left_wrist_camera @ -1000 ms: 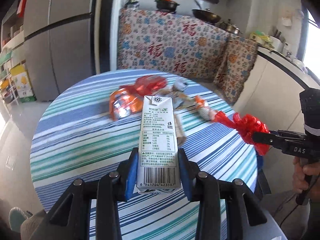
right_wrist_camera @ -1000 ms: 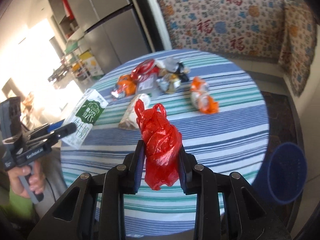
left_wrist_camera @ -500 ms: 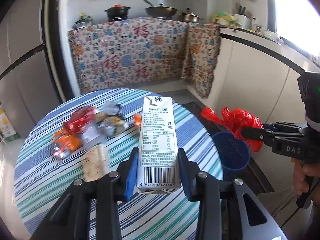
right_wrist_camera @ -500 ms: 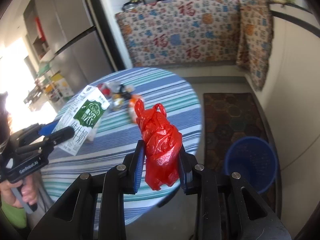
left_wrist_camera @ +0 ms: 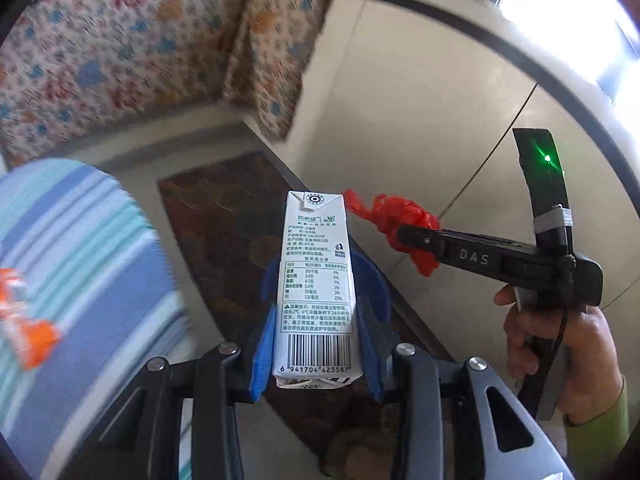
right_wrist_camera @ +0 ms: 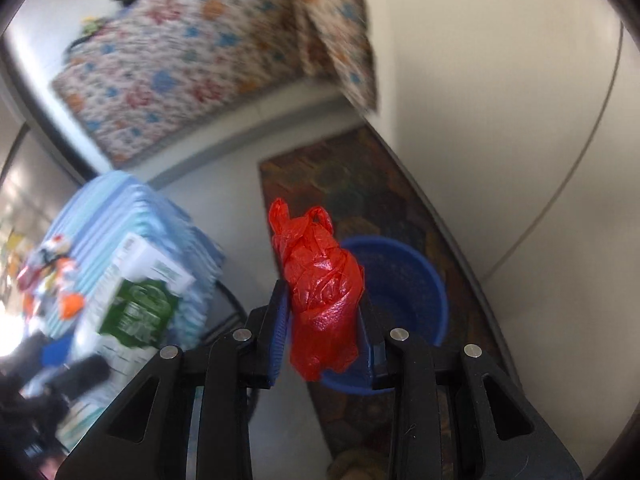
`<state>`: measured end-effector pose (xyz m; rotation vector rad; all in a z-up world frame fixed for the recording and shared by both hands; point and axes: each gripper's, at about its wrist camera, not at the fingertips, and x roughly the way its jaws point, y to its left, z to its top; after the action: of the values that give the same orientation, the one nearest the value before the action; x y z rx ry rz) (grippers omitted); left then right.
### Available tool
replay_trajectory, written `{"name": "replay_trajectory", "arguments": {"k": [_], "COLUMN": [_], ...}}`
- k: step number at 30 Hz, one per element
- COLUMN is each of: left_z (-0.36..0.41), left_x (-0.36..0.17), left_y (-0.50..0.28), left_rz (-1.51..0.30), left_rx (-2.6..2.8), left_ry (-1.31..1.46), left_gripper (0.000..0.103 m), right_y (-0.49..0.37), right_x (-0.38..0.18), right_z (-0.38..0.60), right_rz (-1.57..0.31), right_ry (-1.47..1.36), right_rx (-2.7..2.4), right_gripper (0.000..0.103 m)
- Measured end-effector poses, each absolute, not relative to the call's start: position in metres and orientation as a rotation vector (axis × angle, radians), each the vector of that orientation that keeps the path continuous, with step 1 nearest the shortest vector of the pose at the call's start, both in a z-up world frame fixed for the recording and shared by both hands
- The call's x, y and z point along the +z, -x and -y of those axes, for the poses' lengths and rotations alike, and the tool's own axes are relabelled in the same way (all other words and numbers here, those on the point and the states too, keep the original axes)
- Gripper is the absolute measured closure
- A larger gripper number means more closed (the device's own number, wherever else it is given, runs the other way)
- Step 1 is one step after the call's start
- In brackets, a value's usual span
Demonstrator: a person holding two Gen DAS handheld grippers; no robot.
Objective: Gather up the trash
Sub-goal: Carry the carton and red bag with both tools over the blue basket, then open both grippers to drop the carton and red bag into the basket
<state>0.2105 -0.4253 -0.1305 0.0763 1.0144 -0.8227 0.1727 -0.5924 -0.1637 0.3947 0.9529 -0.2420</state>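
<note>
Red bag (right_wrist_camera: pixel 322 292) clamped in right fingers (right_wrist_camera: pixel 280 320), carton (left_wrist_camera: pixel 316 288) clamped in left fingers (left_wrist_camera: pixel 262 344); blue bin (right_wrist_camera: pixel 416 284) just beyond, likely for dropping.

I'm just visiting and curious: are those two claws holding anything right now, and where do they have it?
Yes. The left gripper clamps a milk carton by its sides near the base. The right gripper squeezes a crumpled red plastic bag around its lower half.

Milk carton (left_wrist_camera: pixel 315 280) hides most of the blue bin (left_wrist_camera: pixel 374 280)
</note>
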Motion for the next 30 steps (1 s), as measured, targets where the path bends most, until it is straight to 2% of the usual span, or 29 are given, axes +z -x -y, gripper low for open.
{"name": "replay_trajectory", "arguments": {"k": [4,11,15,16,17,19,26,30], "left_z": [0.475,0.531,0.541,0.543,0.545,0.545,0.527,0.501], "left_x": [-0.178,-0.234,-0.255,-0.26,-0.268,-0.275,-0.252,-0.209], "left_y": [-0.239,-0.267,-0.276,-0.278,-0.281,-0.285,-0.281,-0.26], "left_rz": [-1.13,-1.19,-1.209,-1.213,-1.222,-1.228,-1.137,-1.041], "left_rx": [-0.869,-0.876,-0.869,-0.867,-0.865,-0.855,-0.818,-0.783], "left_ry": [-0.032,-0.026,-0.011,-0.007,-0.002,0.007,-0.027,-0.075], "left_gripper": [0.065,0.065,0.065,0.064,0.061,0.041,0.04,0.04], "right_y": [-0.186,-0.188,-0.19,-0.191,-0.188,-0.189,-0.189,-0.185], "right_x": [-0.212,-0.261,-0.276,-0.277,-0.278,-0.277,-0.251,-0.219], "right_z": [0.638,0.684,0.696,0.698,0.699,0.702,0.695,0.674], "right_rz": [-1.012,-1.065,-1.068,-1.063,-1.061,-1.048,-0.979,-0.926], "right_ry": [-0.498,-0.618,-0.656,-0.669,-0.683,-0.686,-0.619,-0.505], "right_rx": [-0.281,-0.329,-0.344,-0.339,-0.333,-0.345,-0.371,-0.394], "right_gripper": [0.072,0.072,0.064,0.057,0.054,0.043,0.04,0.028]}}
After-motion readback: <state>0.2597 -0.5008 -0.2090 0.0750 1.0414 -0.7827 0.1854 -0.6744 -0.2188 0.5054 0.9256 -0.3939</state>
